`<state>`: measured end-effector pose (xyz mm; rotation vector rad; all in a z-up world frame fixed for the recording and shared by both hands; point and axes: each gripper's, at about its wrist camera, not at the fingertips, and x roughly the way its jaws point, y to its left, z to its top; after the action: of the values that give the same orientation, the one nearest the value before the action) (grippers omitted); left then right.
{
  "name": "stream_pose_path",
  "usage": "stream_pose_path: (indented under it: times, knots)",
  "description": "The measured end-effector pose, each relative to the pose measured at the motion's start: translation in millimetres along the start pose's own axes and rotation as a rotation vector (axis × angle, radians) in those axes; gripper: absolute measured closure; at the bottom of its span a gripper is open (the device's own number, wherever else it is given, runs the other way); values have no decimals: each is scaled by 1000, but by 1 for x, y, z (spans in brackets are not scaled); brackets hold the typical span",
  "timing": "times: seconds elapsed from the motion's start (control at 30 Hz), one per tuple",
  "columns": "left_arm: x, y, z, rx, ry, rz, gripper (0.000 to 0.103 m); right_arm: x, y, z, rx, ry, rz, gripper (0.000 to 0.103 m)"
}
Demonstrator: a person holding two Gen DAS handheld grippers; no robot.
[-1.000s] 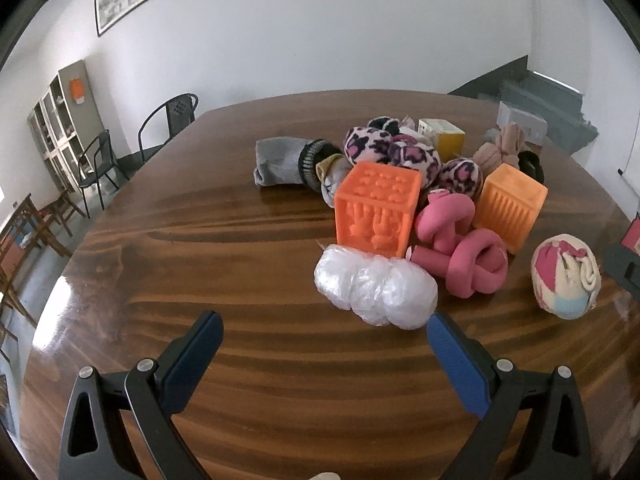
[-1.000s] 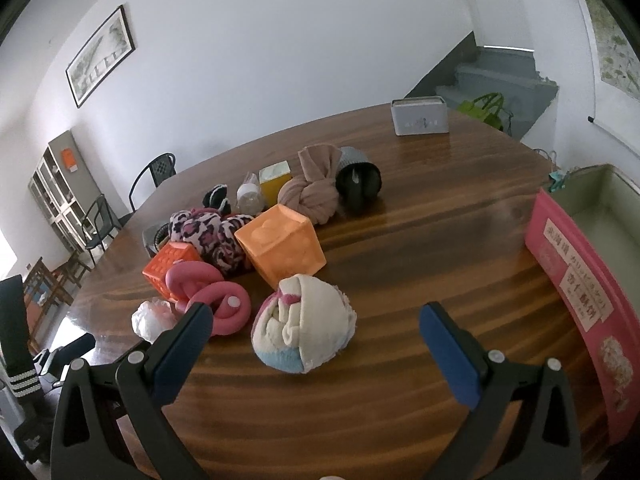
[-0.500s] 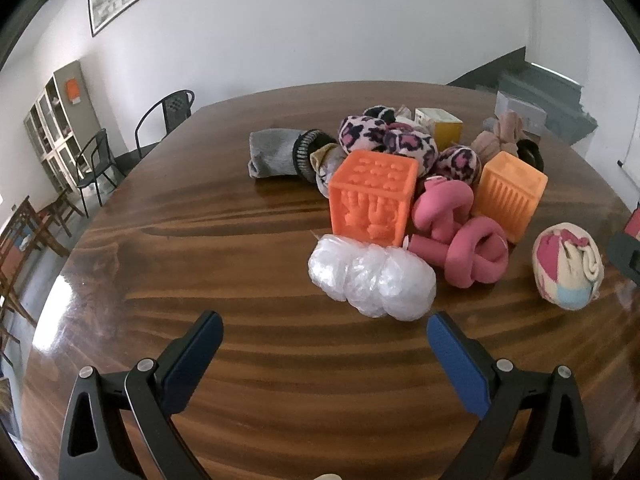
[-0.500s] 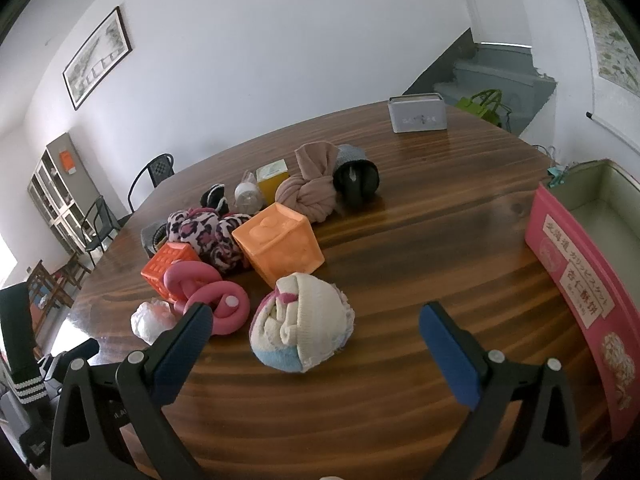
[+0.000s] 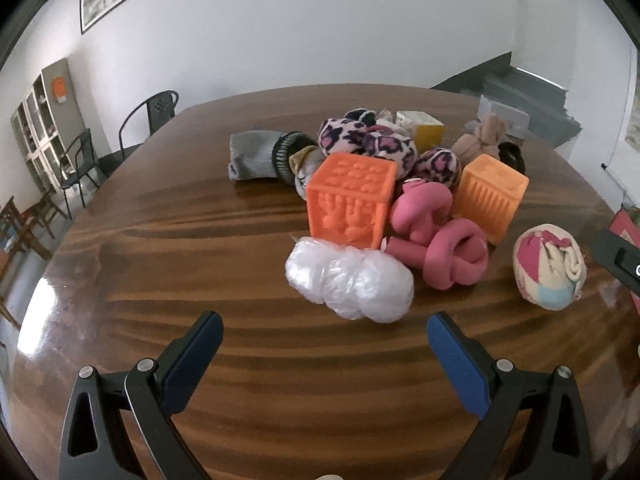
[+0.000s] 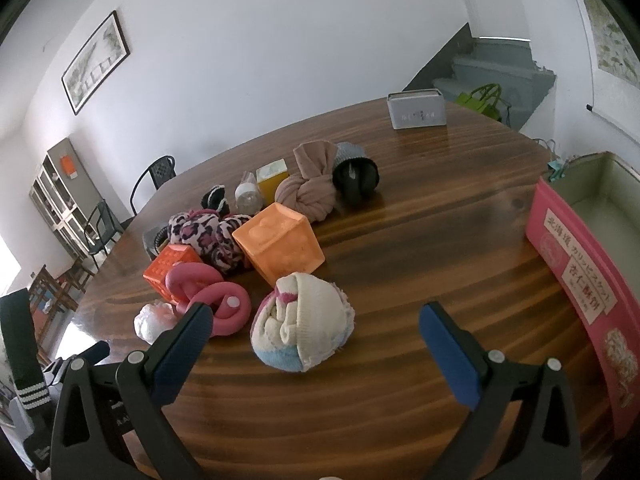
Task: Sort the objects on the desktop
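Left hand-held gripper (image 5: 324, 330) hovering wide open, empty, just short of crumpled plastic bag (image 5: 349, 283) lying on counter (image 5: 180, 240). Bag touching orange embossed cube (image 5: 350, 204) and pink knotted tube (image 5: 440, 240): closing here risking snagging tube or bag slipping flat. Right hand-held gripper (image 6: 316, 322) also gaping wide, empty, facing rolled sock ball (image 6: 304, 326); ball possibly rolling away. Pink box (image 6: 580, 280) sitting far right.

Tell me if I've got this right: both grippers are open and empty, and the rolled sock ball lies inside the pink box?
Not quite. Both the left gripper and right gripper are open and empty, but the rolled sock ball lies on the table, apart from the pink box, as the right wrist view shows.
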<state>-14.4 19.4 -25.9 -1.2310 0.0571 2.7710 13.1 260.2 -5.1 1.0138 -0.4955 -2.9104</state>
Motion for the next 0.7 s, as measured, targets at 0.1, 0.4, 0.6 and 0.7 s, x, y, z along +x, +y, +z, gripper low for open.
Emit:
stream_pose_path:
  times: [0.1,0.4,0.6,0.7]
  knots:
    - [4,10,2,-51,11,-32,0,-1,-1,0,8,-2,8,0]
    - [4,21,8,-134,-29,-69,0,-3,2,-1,1,-3,23,0]
    - [1,-3,31,-28,-24,-55,0,-1,1,-2,9,16,43,0]
    - [10,-16,33,65,-19,5,0,-2,1,-1,12,10,50,0]
